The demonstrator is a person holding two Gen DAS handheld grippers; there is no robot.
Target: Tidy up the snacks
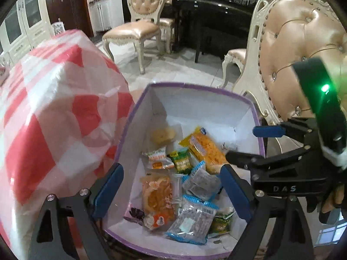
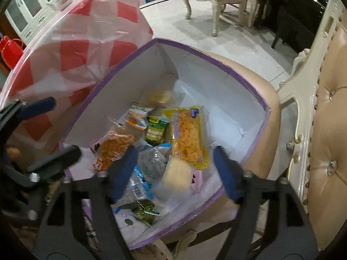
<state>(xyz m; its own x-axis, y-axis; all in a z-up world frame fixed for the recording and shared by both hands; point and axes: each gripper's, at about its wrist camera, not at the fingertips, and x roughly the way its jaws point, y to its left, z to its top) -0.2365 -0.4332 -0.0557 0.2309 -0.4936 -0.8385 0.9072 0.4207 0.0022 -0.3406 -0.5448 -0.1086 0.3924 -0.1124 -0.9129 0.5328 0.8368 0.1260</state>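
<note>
Purple-rimmed box (image 2: pixel 256 99), open top: unobstructed entry from above. Floor of box: far right corner bare; near and left part crowded with snack packets (image 2: pixel 184 138). Left of box: checked tablecloth (image 2: pixel 71 49) overhang pressing its wall. Right of box: padded chair back (image 2: pixel 325 130), close.

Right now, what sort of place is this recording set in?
Most likely a home dining or living room: ornate tufted chairs, a table under a red checked cloth, and white glass-fronted cabinets along the wall.
</note>
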